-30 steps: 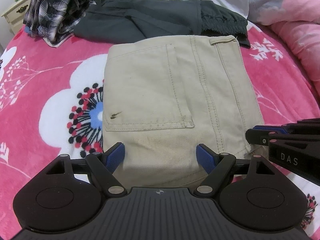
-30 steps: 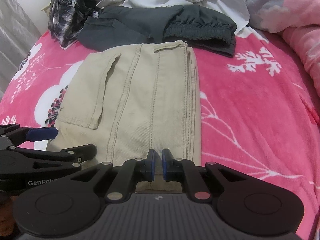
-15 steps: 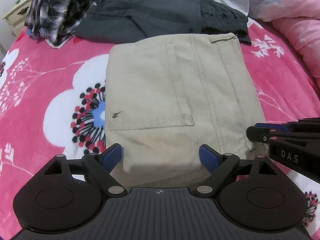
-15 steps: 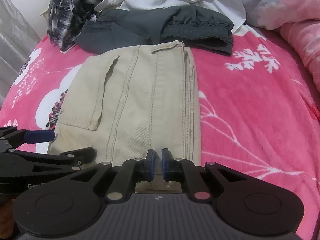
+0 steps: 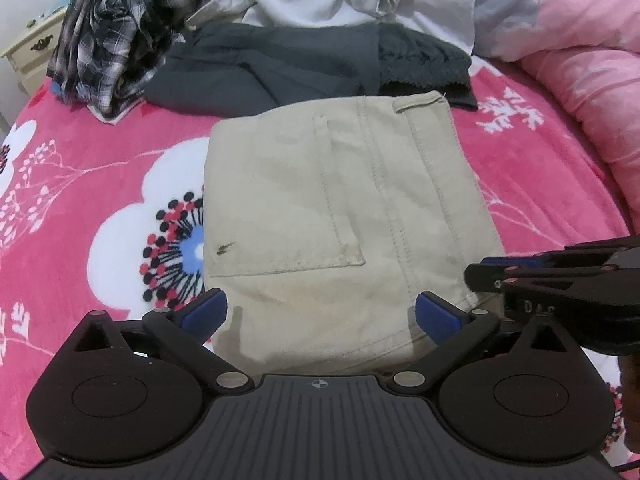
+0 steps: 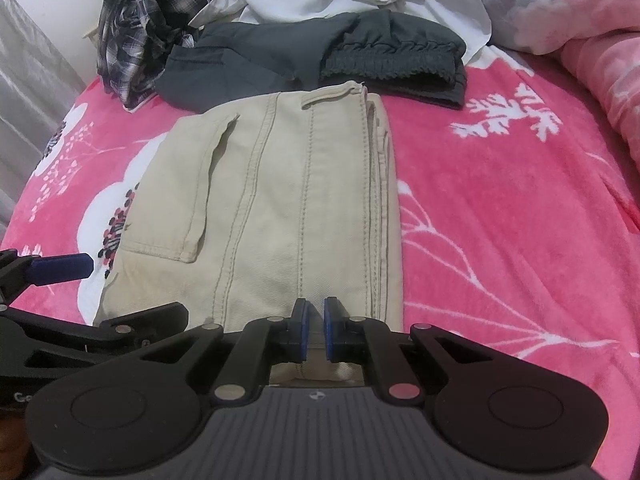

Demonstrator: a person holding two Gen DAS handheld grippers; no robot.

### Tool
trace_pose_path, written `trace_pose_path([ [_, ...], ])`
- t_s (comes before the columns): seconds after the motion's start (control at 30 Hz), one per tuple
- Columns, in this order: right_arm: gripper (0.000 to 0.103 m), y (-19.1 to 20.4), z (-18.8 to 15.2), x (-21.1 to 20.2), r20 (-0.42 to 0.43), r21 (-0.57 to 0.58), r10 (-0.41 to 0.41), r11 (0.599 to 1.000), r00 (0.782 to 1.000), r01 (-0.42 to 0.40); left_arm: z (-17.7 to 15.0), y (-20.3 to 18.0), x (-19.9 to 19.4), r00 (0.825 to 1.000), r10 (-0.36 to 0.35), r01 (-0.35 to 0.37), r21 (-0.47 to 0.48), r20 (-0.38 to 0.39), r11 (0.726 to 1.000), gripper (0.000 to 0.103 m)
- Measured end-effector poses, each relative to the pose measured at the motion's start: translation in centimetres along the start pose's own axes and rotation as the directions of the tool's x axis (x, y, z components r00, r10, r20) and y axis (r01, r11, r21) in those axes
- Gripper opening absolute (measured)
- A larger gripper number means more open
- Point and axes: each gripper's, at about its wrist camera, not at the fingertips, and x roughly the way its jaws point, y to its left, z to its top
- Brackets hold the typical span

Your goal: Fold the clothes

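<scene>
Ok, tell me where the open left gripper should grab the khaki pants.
Probably the near folded edge of the khaki pants, approached low from the near side. The left gripper already straddles that edge, open, and the layers stack flat there. The right gripper sits nearly shut at the same edge.

You have a pink floral blanket (image 5: 100, 168) spread over the bed, with a large white flower (image 5: 132, 240) printed on it. At the far right you see a rumpled pink quilt (image 6: 600, 64). At the far left edge you can make out a cream nightstand (image 5: 30, 46) with dark drawer handles.
</scene>
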Motion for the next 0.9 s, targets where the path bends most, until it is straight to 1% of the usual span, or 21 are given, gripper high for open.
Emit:
trace_pose_path([
  [0.13,0.009,-0.1,0.0,0.0,0.002,0.005,0.005,1.000,1.000,-0.005,0.1,0.0,-0.1,1.000,0.013,-0.013,-0.012,-0.005,1.000,0.103],
  [0.27,0.014,0.0,0.0,-0.1,0.002,0.006,0.010,1.000,1.000,-0.010,0.3,0.3,-0.2,0.999,0.033,-0.034,-0.034,-0.011,0.999,0.103],
  [0.43,0.014,0.2,-0.1,-0.1,0.003,0.006,0.008,1.000,1.000,-0.008,0.6,1.1,-0.1,0.998,0.056,-0.059,-0.087,-0.037,0.994,0.103],
  [0.5,0.014,0.1,-0.1,-0.1,0.004,0.008,0.009,1.000,1.000,-0.009,0.8,1.3,0.0,0.996,0.074,-0.078,-0.090,-0.049,0.993,0.103],
  [0.63,0.016,0.2,-0.2,-0.1,0.007,0.013,0.010,1.000,1.000,-0.010,0.9,1.5,-0.4,0.994,0.109,-0.111,-0.087,-0.030,0.990,0.103],
  [0.67,0.018,0.2,-0.3,-0.2,0.010,0.013,0.013,1.000,1.000,-0.013,1.0,1.6,-0.4,0.993,0.114,-0.116,-0.087,-0.028,0.989,0.103],
  [0.7,0.023,0.3,-0.3,-0.2,0.013,0.013,0.015,1.000,1.000,-0.015,1.0,1.6,-0.5,0.993,0.117,-0.119,-0.085,-0.029,0.989,0.103],
  [0.73,0.029,0.4,-0.4,-0.3,0.016,0.013,0.018,1.000,1.000,-0.018,1.0,1.7,-0.4,0.992,0.121,-0.123,-0.084,-0.029,0.989,0.103],
  [0.77,0.040,0.4,-0.4,-0.3,0.018,0.012,0.020,1.000,1.000,-0.021,1.0,1.7,-0.4,0.992,0.127,-0.129,-0.082,-0.030,0.988,0.103],
  [0.8,0.046,0.5,-0.5,-0.4,0.021,0.012,0.023,1.000,1.000,-0.023,1.0,1.7,-0.4,0.991,0.132,-0.134,-0.079,-0.030,0.988,0.103],
  [0.9,0.047,0.7,-0.7,-0.5,0.029,0.010,0.029,1.000,0.999,-0.029,0.9,1.7,-0.2,0.988,0.151,-0.153,-0.065,-0.031,0.986,0.103],
])
